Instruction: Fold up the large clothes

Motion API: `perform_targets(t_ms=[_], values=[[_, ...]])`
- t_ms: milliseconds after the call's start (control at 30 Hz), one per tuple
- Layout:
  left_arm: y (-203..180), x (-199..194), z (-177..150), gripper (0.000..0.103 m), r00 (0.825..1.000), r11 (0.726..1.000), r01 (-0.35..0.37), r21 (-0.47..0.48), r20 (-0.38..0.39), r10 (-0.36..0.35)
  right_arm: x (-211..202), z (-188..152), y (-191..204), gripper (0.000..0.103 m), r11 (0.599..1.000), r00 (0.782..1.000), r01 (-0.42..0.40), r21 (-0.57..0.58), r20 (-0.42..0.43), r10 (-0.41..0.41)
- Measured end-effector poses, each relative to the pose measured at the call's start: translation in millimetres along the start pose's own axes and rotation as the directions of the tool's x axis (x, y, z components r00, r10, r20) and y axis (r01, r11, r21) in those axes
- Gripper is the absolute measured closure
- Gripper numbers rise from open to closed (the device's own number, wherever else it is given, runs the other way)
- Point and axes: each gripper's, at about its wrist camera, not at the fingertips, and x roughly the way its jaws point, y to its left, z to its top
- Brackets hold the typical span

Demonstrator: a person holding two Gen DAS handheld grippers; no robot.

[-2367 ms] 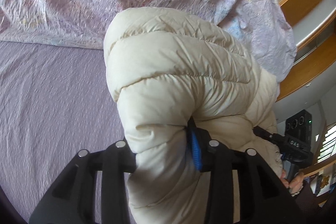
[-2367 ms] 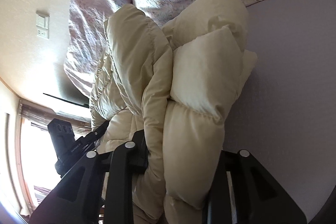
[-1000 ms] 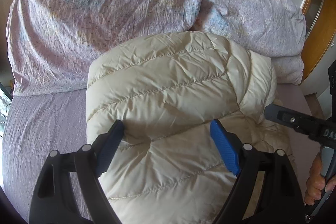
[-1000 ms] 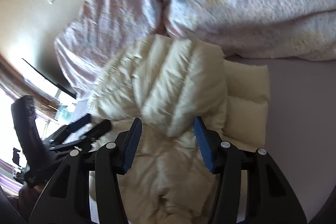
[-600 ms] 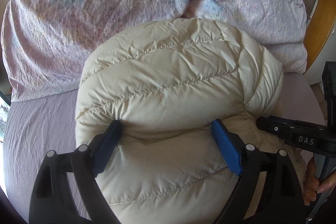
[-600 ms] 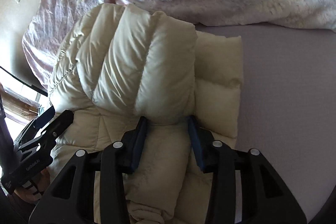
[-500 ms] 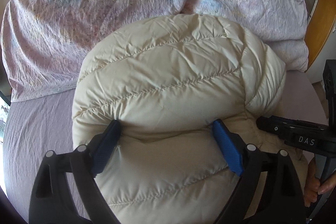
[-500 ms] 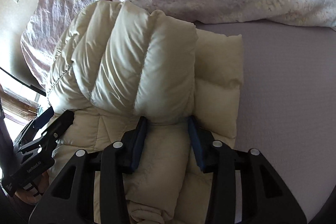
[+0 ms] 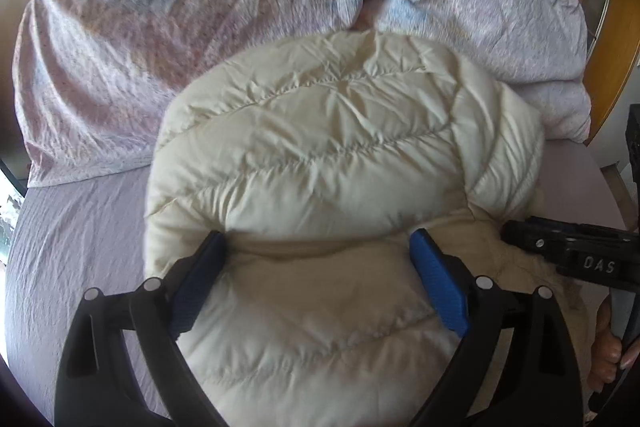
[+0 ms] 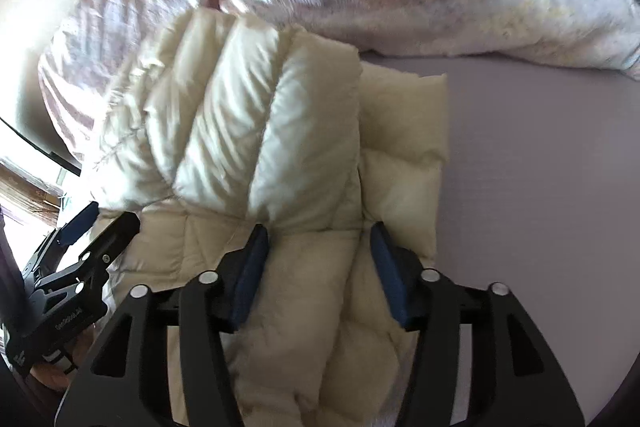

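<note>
The left gripper (image 9: 316, 267) was wide apart, holding nothing, low over the puffy cream jacket (image 9: 340, 147). The right gripper (image 10: 318, 255) was apart too, its blue pads (image 10: 248, 275) on each side of a fat fold. The jacket lay folded over on the purple bed sheet (image 10: 540, 187), near the crumpled duvet (image 9: 200, 27). The fold looked almost done. Next, I think, they should press it flat. Both grippers pointed forward and down.
</note>
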Motion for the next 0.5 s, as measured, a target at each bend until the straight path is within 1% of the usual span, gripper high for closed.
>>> perform_targets(t_ms=[67,133,200,333,367,433,500], values=[[4.5,-14.9,-4.7,0.010,1.000,1.000,0.002,-0.008,0.023,-0.002,-21.2,-2.9,8.9,0.033,0.999,0.999,0.028,-0.034,0.047,-0.026],[9.8,-33.8,-10.3,0.010,0.999,1.000,0.009,-0.019,0.050,-0.008,-40.8,-6.1,12.7,0.014,0.997,0.995,0.053,-0.061,0.089,-0.047],[14.6,-53.8,-18.8,0.010,0.997,1.000,0.011,-0.028,0.073,-0.009,-62.7,-14.0,21.1,0.008,0.991,0.988,0.091,-0.094,0.136,-0.078],[19.1,-87.7,-37.3,0.010,0.995,0.998,0.026,-0.049,0.094,-0.022,-92.2,-34.1,31.1,0.003,0.980,0.976,0.144,-0.136,0.186,-0.118],[19.0,-96.7,-43.0,0.009,0.995,0.998,0.027,-0.054,0.099,-0.022,-102.4,-42.0,28.6,0.002,0.978,0.973,0.152,-0.141,0.198,-0.123],[20.2,-114.7,-56.6,0.009,0.994,0.997,0.033,-0.067,0.106,-0.025,-115.6,-57.9,30.7,0.001,0.976,0.962,0.169,-0.137,0.238,-0.133],[19.8,-131.3,-72.6,0.008,0.994,0.995,0.037,-0.087,0.107,-0.028,-121.0,-72.9,28.1,0.001,0.977,0.960,0.170,-0.129,0.243,-0.136]])
